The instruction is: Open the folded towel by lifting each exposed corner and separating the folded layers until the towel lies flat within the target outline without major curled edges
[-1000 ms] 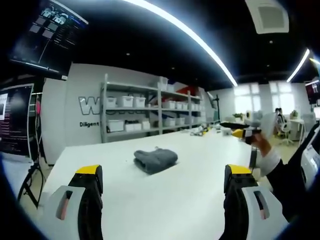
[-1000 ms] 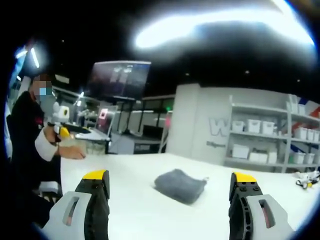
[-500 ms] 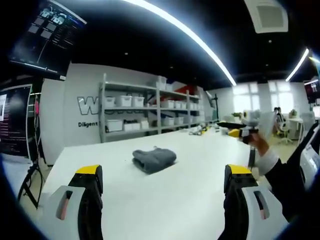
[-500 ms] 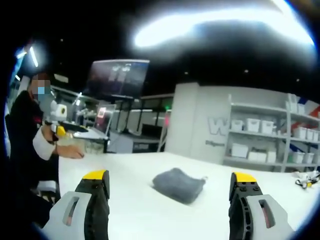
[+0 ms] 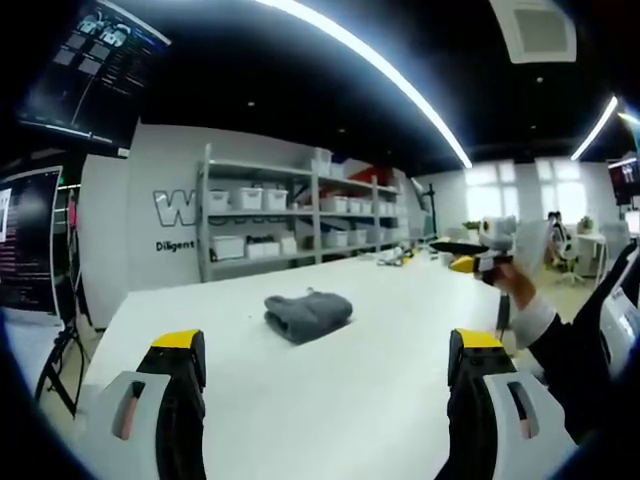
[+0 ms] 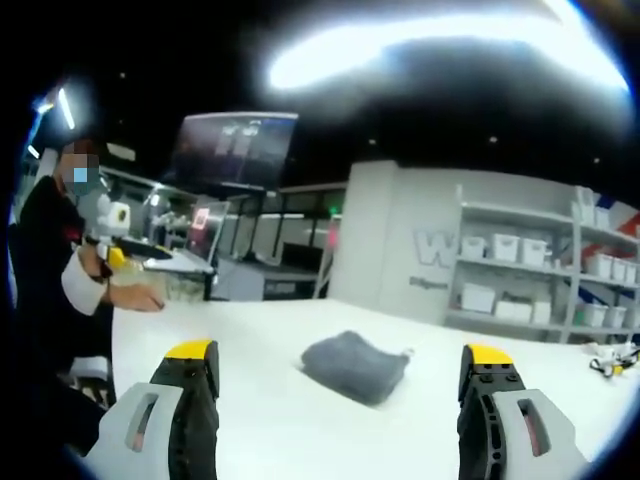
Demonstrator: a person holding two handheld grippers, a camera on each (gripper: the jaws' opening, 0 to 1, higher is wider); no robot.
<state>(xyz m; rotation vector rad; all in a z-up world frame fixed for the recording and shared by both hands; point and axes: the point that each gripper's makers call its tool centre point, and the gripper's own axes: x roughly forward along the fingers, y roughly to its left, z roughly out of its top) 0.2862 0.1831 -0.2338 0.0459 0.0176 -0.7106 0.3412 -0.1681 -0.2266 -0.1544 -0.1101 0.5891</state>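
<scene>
The towel [image 5: 308,314] is lying folded on the table [image 5: 330,400], untouched. Both grippers [image 5: 325,365] [image 6: 340,370] are being held spread wide, well apart from it. An approach to a corner is likely being called for next.

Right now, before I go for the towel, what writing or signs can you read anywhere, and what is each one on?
"W": large grey letter on the white back wall, the rest hidden by the shelving unit.
"Diligent": small dark line under it on the same wall, cut off by the shelving.
Monitor screens: text too small to read.
Storage bins: no legible labels.
Grey folded towel: no writing visible.
</scene>
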